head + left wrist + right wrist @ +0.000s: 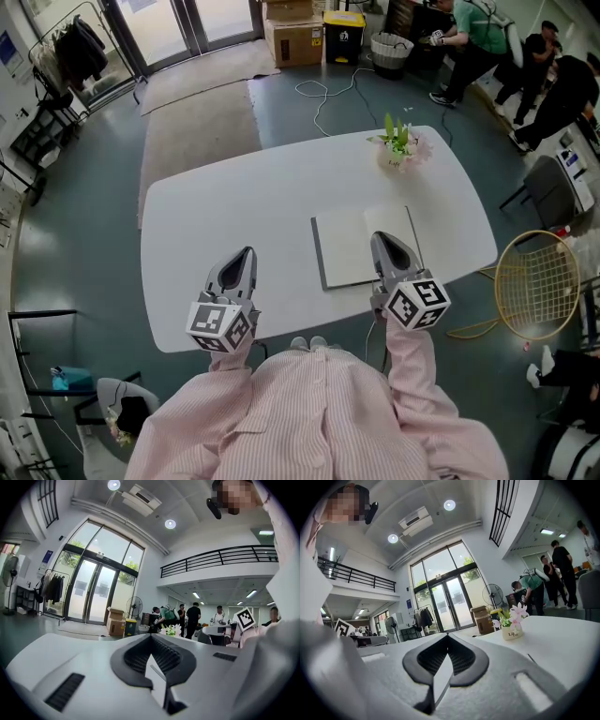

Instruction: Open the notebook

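Observation:
The notebook (349, 248) lies flat on the white table (234, 206), with a pale cover and a dark edge along its left and near sides. My right gripper (378, 236) hovers over the notebook's right half, its jaws shut and holding nothing; in the right gripper view its pads (447, 637) meet with nothing between them. My left gripper (247, 251) is held over bare table to the left of the notebook, apart from it. Its jaws (151, 637) are also shut and hold nothing. Both grippers point away from me, roughly level.
A small pot of flowers (397, 150) stands near the table's far right edge, also visible from the right gripper (512, 629). A yellow racket (534, 281) leans off the right side. Several people (487, 37), boxes (295, 37) and a floor cable (323, 94) lie beyond.

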Demonstrator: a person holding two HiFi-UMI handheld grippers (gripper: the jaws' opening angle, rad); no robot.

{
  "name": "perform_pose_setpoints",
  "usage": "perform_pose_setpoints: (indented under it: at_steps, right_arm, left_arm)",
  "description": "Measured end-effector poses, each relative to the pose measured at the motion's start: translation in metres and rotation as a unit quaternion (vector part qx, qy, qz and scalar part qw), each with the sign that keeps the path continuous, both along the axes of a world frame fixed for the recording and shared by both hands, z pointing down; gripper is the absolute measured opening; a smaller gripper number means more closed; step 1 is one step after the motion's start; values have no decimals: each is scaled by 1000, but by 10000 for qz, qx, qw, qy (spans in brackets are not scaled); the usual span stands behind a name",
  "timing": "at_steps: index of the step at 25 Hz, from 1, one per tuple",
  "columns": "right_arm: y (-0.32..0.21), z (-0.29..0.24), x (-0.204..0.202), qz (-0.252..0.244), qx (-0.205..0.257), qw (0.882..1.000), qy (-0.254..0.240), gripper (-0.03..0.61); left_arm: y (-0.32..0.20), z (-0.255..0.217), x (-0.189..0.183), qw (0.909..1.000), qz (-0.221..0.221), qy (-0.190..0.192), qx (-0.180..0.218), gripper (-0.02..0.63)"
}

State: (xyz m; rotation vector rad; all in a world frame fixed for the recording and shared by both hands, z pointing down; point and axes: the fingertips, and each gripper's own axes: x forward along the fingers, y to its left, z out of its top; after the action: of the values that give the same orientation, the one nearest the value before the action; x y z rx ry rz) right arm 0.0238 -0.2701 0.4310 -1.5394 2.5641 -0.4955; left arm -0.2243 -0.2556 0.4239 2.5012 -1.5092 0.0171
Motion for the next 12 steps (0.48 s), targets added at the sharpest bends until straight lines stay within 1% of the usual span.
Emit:
perform_pose_setpoints:
  at_steps: [8,12]
  right_arm:
    - [1,4,6,324,2,9993,212,5]
    - [2,5,6,370,14,9991,228,5]
  left_arm:
    - [2,2,-11,9999,-98,-35,-41,-2]
    - [3,4,-16,9998,-160,-19,-83,-2]
